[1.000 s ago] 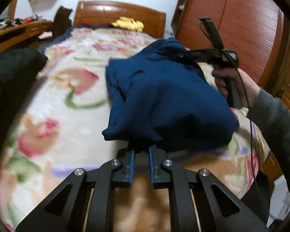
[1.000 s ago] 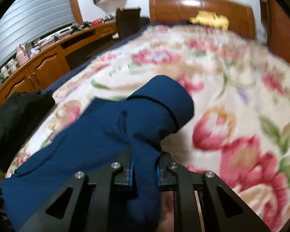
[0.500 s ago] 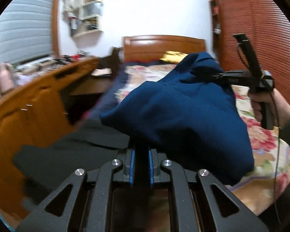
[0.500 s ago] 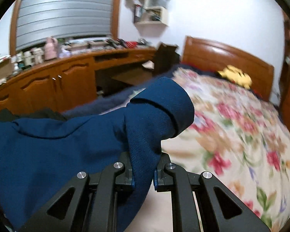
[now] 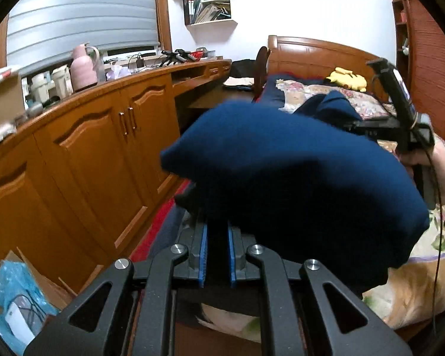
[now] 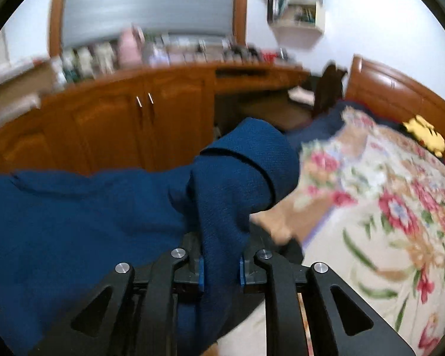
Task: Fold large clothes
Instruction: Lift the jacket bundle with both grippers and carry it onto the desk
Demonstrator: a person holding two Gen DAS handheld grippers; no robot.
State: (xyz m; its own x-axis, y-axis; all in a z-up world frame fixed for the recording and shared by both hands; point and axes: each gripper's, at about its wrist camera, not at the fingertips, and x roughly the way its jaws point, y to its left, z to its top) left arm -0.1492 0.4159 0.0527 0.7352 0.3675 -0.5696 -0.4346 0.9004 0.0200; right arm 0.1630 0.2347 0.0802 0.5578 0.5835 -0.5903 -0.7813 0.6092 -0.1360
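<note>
Left wrist view is showing us carrying the blue garment [image 5: 296, 178] in the air between both tools, above the near edge of the bed [image 5: 415, 290] and the gap that runs along the wooden cabinets [image 5: 98, 154]. Our left gripper [image 5: 217, 255] is clenching a dark edge of the cloth between its blue pads. Our right gripper [image 6: 221, 262] is pinching a bunched strip of the same cloth; its jaws have just been opening a little, yet the fabric is filling the gap and looks gripped.

To do this carry well, we are judging that both pinches need to stay firm until the bundle is over its landing spot, and that the two tools should be travelling together, so the folds are not pulled apart or left sagging. The looser right pinch is the one we are watching, since a slip there would probably spill the bundle.

The garment is looking thick and textured, deep navy, already doubled into a plump, rounded bundle. One rolled end, perhaps a cuff or hem, is sticking up past the right tool's fingers. A person's hand [image 5: 439, 166] is holding that tool.
</note>
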